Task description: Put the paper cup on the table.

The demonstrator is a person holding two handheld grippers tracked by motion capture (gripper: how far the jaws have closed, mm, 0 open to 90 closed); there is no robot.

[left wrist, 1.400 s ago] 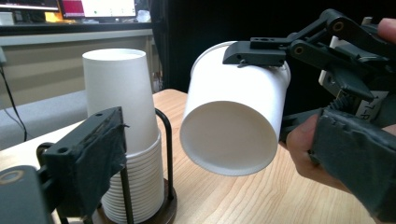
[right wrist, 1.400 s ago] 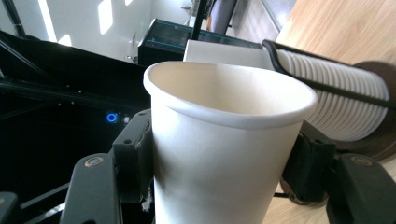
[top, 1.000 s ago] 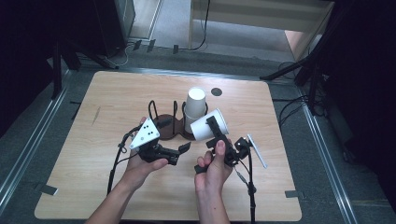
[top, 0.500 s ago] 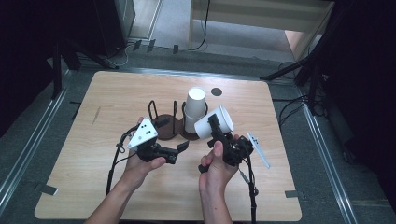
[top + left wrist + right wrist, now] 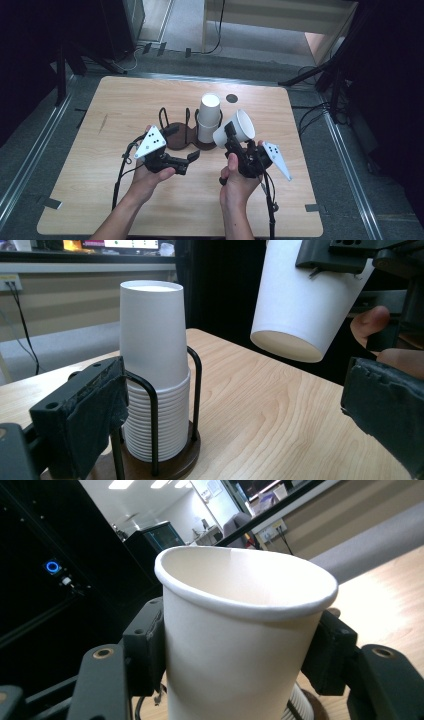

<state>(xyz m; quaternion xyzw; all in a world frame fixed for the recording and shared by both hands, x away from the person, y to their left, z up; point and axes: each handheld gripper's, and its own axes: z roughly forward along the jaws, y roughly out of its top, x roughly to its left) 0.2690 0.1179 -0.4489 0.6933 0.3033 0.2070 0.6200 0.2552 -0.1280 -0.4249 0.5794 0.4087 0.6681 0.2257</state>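
A stack of white paper cups (image 5: 209, 117) stands upside down in the right ring of a black wire holder on a brown base (image 5: 180, 140). My right gripper (image 5: 231, 139) is shut on a single white cup (image 5: 236, 128), which hangs tilted just right of the stack with its mouth turned up and away. In the right gripper view the pads (image 5: 150, 650) press both sides of that cup (image 5: 240, 645). My left gripper (image 5: 182, 145) stands open at the holder's near side, holding nothing. Its view shows the stack (image 5: 152, 355) and the held cup (image 5: 305, 300).
The holder's left ring (image 5: 172, 120) has no cups in it. A dark round spot (image 5: 231, 98) marks the wooden table (image 5: 125, 100) behind the stack. Cables trail from both grippers toward the table's near edge. Dark stands and floor surround the table.
My right gripper has shifted slightly right with the cup, a little away from the stack. The left gripper has stayed where it was.
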